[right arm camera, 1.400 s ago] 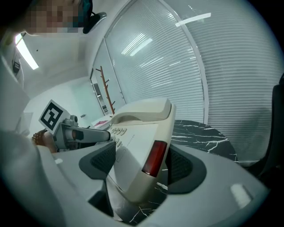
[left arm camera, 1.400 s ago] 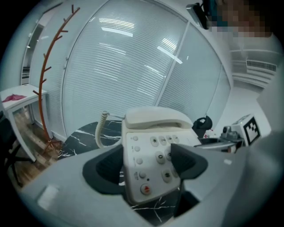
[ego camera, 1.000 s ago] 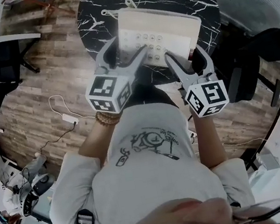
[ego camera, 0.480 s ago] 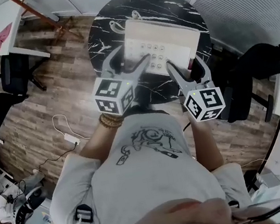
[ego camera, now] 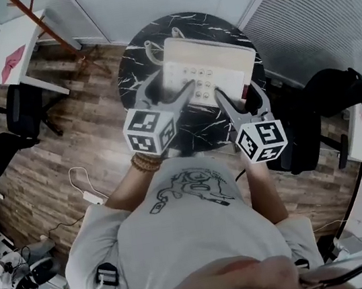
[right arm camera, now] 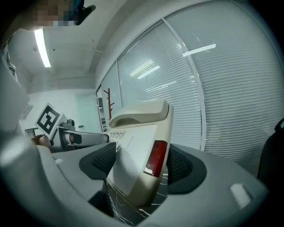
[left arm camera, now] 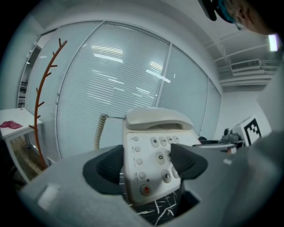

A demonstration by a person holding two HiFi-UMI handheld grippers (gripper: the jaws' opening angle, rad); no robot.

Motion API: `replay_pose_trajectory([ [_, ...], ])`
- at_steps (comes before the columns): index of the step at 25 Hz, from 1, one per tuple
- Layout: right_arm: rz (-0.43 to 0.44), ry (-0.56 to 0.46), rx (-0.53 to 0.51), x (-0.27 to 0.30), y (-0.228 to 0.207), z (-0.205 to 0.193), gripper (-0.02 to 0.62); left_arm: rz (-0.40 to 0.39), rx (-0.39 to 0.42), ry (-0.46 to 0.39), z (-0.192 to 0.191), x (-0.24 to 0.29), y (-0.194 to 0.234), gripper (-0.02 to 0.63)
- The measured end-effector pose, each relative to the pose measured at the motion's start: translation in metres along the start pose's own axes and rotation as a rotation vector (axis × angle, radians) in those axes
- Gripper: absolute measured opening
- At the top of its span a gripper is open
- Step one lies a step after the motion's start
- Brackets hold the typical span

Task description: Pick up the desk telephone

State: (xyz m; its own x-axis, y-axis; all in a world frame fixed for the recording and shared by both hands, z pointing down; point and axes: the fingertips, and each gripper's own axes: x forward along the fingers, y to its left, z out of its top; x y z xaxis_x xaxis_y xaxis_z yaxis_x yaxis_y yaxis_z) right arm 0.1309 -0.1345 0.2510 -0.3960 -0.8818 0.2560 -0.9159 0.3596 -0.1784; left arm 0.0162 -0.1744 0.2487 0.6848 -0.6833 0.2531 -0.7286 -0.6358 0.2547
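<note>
The beige desk telephone [ego camera: 208, 66] has its handset on the cradle and is held over the round black marble table [ego camera: 131, 54]. My left gripper [ego camera: 170, 85] is shut on the phone's near left corner, with its dark pads on either side of the keypad [left arm camera: 156, 153]. My right gripper [ego camera: 238, 92] is shut on the near right corner. In the right gripper view the telephone [right arm camera: 135, 148] is tilted, with a red panel on its side between the pads. The coiled cord [left arm camera: 98, 131] hangs at the phone's far left.
Black office chairs stand right [ego camera: 329, 98] and left [ego camera: 20, 110] of the table. A white desk [ego camera: 16, 56] is at the far left, beside a red-brown coat stand [left arm camera: 44, 93]. A cable with a power strip [ego camera: 94, 196] lies on the wooden floor. Glass walls with blinds lie behind.
Both grippers keep their hold on the telephone. The table and floor look smaller and farther below than a second ago, and more of the room shows around them.
</note>
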Motion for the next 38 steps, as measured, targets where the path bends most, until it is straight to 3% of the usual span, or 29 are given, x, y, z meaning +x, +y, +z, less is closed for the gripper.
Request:
replay_pose_trajectory([
  [9, 0.003, -0.040, -0.007, -0.007, 0.007, 0.018, 0.351, 0.009, 0.029, -0.032, 0.019, -0.010, -0.007, 0.337],
  [38, -0.002, -0.050, -0.010, -0.018, 0.011, 0.013, 0.348, 0.010, 0.024, -0.032, 0.013, -0.018, -0.014, 0.337],
])
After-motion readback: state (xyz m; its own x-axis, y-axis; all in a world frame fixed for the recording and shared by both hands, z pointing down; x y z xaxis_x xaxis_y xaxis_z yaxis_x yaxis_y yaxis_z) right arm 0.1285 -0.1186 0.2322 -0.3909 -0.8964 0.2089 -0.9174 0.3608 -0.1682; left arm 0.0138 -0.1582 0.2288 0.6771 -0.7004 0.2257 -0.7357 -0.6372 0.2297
